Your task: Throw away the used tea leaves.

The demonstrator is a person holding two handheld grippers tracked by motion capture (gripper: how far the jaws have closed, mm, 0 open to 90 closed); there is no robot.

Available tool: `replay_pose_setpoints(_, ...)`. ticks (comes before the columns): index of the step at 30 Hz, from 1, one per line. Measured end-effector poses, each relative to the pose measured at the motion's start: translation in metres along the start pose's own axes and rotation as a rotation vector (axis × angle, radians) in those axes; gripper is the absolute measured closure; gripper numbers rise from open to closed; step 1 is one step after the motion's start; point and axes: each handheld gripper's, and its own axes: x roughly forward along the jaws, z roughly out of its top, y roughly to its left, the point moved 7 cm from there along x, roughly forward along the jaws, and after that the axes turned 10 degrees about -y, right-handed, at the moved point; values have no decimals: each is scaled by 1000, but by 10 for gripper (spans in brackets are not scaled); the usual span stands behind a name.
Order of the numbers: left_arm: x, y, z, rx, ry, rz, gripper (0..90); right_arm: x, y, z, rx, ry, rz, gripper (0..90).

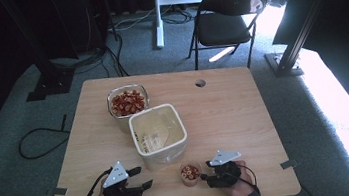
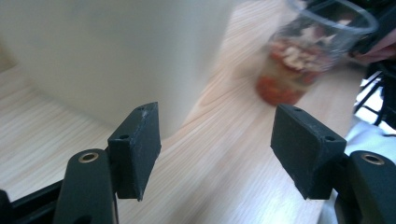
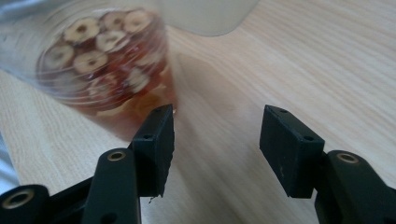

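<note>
I'm looking at the table (image 1: 245, 119): the small cup of sliced dried fruit (image 1: 189, 172) stands upright just left of my right gripper (image 1: 207, 176), its jaws apart and empty; my left gripper (image 1: 144, 178), gaping and empty, sits farther off.

Open right gripper (image 3: 212, 140) beside clear cup (image 3: 105, 60) of dried slices.

We see a table (image 1: 225, 117) of pale wood with fine, smooth, matt grain. The small cup (image 3: 100, 60) looks like clear, glossy plastic. The tall tub (image 1: 159, 130) is smooth cream plastic, the bowl (image 1: 127, 102) clear and shiny. The gripper pads (image 2: 137, 144) are matt black, slightly rough.
</note>
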Motion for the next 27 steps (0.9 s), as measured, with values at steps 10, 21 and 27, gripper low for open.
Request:
replay_pose_setpoints(10,22,-23,5,80,2,-95,331,10,14,3,-6,2,36,446)
replay_pose_setpoints(21,44,-29,8,115,-2,-135,334,26,23,14,-36,-3,36,497)
replay_pose_setpoints(27,59,-37,10,155,-6,-165,312,35,26,16,-34,-2,36,532)
